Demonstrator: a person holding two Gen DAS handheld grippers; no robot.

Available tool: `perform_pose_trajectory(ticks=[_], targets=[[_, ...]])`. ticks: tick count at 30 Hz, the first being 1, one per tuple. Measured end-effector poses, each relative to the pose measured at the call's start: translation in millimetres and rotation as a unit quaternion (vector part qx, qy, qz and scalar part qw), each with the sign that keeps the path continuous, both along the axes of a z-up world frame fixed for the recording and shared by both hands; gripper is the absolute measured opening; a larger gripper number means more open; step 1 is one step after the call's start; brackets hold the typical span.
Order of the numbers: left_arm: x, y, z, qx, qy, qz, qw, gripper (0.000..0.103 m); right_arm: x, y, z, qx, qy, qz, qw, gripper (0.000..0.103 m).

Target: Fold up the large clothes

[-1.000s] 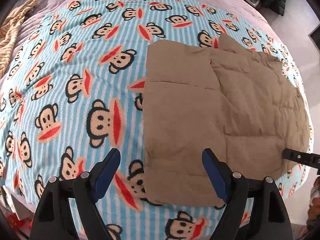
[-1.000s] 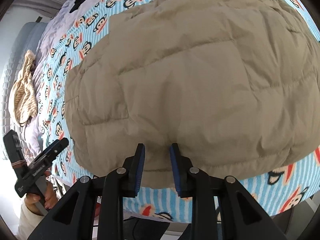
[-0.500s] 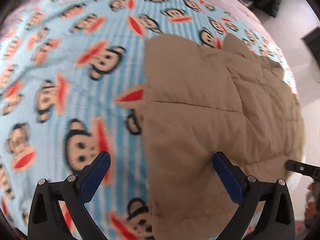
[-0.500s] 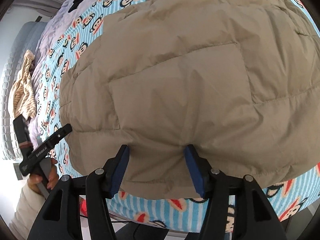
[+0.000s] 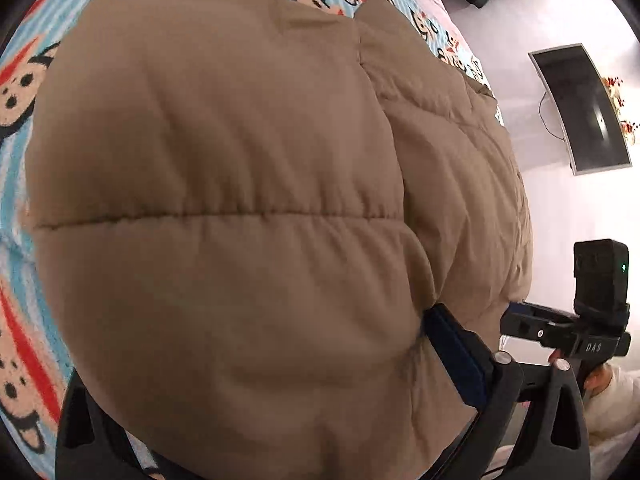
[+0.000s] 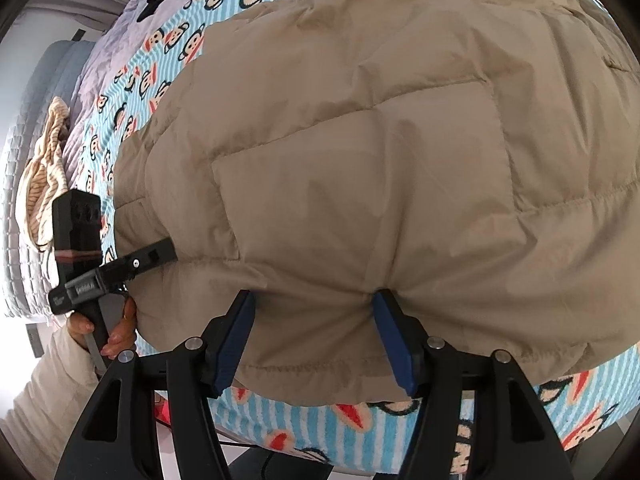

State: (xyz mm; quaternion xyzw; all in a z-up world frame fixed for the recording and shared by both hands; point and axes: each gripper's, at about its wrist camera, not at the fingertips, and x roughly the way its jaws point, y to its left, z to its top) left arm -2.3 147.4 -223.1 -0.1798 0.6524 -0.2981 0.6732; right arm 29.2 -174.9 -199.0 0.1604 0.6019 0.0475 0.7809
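1. The tan quilted puffer jacket (image 6: pixel 360 160) lies flat on the bed, on a blue-striped fleece blanket with a cartoon monkey print (image 6: pixel 352 420). Its near hem sits at the bed edge, within reach of both grippers.
2. Right gripper (image 6: pixel 316 340): pointed steeply down at the near hem. Blue pads straddle a puffed section of hem; jaws are opening. Fabric bulges between the pads and puckers at the right one, but I judge they no longer clamp it.
3. Left gripper (image 5: pixel 280 360): pushed into the jacket's left edge. Only the right blue pad (image 5: pixel 456 356) shows; the other finger is hidden behind the padding. Jaws are closing with a thick fold between them. Firm hold: cannot tell.
4. Why this layout, my read: two grips spaced along the same hem let the whole near edge lift evenly and fold over without the padding sagging in the middle.
5. The right wrist view confirms the left tool at the jacket's left corner, held by a hand (image 6: pixel 116 320) in a cream sleeve (image 6: pixel 52 380).
6. Risk: slippery shell and thick fill, so a shallow bite can pop out.
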Motion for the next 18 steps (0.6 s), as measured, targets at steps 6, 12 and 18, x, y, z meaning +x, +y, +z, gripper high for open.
perform_pose_trajectory(ticks=[6, 12, 18], targets=[[-4, -3, 39, -0.033, -0.022, 0.001, 0.9992, 0.026, -2, 0, 8, 0.001, 0.003, 0.010, 1.000, 0.067], [-11, -13, 88, -0.050, -0.043, 0.025, 0.9975, 0.024, 0, -16, 51, -0.050, -0.098, -0.004, 0.994, 0.015], [-11, -48, 136, -0.032, -0.062, 0.030, 0.9971, 0.024, 56, -47, 42, -0.014, -0.140, -0.030, 0.990, 0.010]])
